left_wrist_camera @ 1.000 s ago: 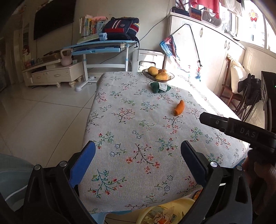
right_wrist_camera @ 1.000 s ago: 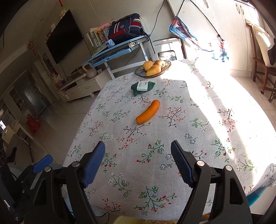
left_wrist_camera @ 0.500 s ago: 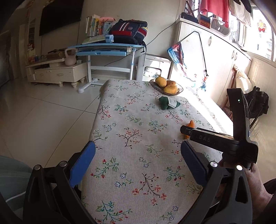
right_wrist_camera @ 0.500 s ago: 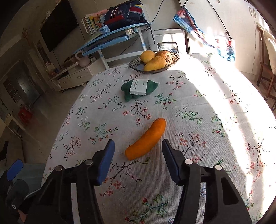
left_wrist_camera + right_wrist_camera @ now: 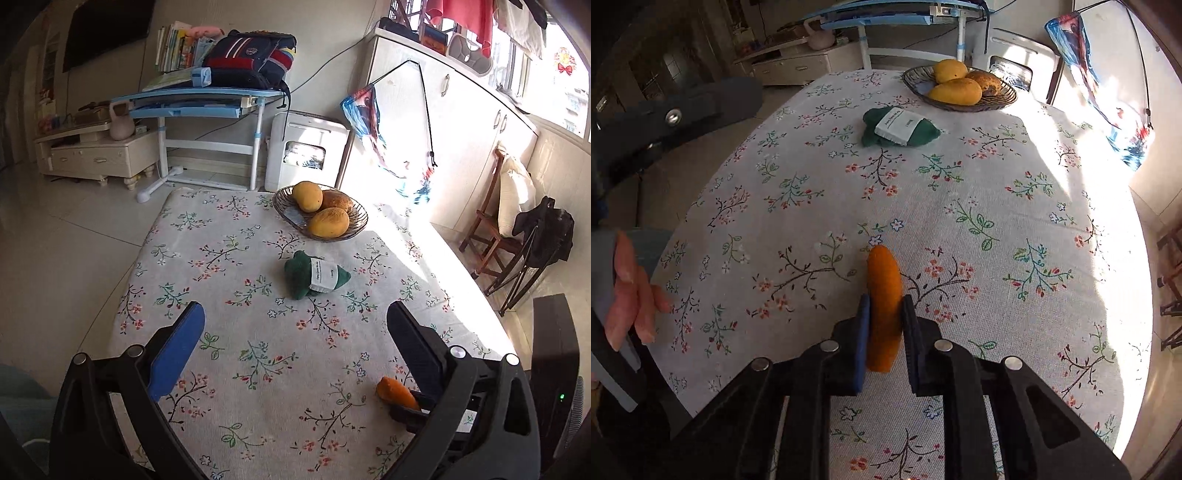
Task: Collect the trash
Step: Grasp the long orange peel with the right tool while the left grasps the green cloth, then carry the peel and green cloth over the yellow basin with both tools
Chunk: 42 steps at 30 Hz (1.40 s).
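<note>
Closing on the orange peel [image 5: 884,295], my right gripper [image 5: 885,314] now clamps it, having stood apart a moment ago. My left gripper [image 5: 291,328] hangs wide apart; first trash secured.

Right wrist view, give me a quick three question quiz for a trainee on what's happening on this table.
1. True or false: the right gripper is shut on the orange piece.
2. What is in the wicker basket? A) fruit B) socks C) cups
3. Fill in: the left gripper is ____.

Key: 1 true; 2 A; 3 open, holding nothing, with the green bundle lying ahead of it.
</note>
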Each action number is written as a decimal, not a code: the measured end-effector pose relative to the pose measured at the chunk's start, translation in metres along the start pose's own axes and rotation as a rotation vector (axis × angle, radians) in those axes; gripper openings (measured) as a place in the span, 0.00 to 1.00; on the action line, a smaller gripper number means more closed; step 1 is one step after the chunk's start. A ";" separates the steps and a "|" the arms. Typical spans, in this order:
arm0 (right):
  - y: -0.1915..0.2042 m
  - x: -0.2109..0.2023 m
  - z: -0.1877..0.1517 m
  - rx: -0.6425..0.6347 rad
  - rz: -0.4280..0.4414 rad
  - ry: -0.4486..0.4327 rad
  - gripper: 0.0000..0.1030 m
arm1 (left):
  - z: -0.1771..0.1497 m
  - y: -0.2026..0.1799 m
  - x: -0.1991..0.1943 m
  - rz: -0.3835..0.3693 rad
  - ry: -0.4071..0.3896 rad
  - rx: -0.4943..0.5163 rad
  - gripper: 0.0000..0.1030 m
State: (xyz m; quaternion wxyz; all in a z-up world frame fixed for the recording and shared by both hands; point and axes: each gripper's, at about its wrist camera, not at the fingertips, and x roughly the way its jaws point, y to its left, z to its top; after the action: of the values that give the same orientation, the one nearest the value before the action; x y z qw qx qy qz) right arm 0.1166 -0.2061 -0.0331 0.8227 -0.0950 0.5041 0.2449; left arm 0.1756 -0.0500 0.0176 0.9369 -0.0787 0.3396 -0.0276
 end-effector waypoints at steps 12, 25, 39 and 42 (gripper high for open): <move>-0.002 -0.006 -0.008 -0.003 0.077 0.004 0.19 | 0.027 -0.013 0.129 0.103 0.173 -0.062 0.93; 0.011 -0.004 -0.005 -0.070 0.056 0.014 0.23 | 0.024 -0.025 0.143 -0.014 0.206 0.016 0.37; 0.001 -0.023 -0.005 0.079 0.135 -0.065 0.16 | -0.021 0.013 0.006 -0.081 0.101 0.001 0.36; 0.001 -0.045 -0.003 0.112 0.149 -0.152 0.16 | -0.032 0.016 -0.022 -0.070 0.082 0.013 0.36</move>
State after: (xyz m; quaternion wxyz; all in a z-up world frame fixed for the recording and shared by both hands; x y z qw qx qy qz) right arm 0.0966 -0.2205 0.0048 0.8421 0.0078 0.4589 0.2833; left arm 0.1384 -0.0359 0.0049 0.9212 -0.0833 0.3744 -0.0657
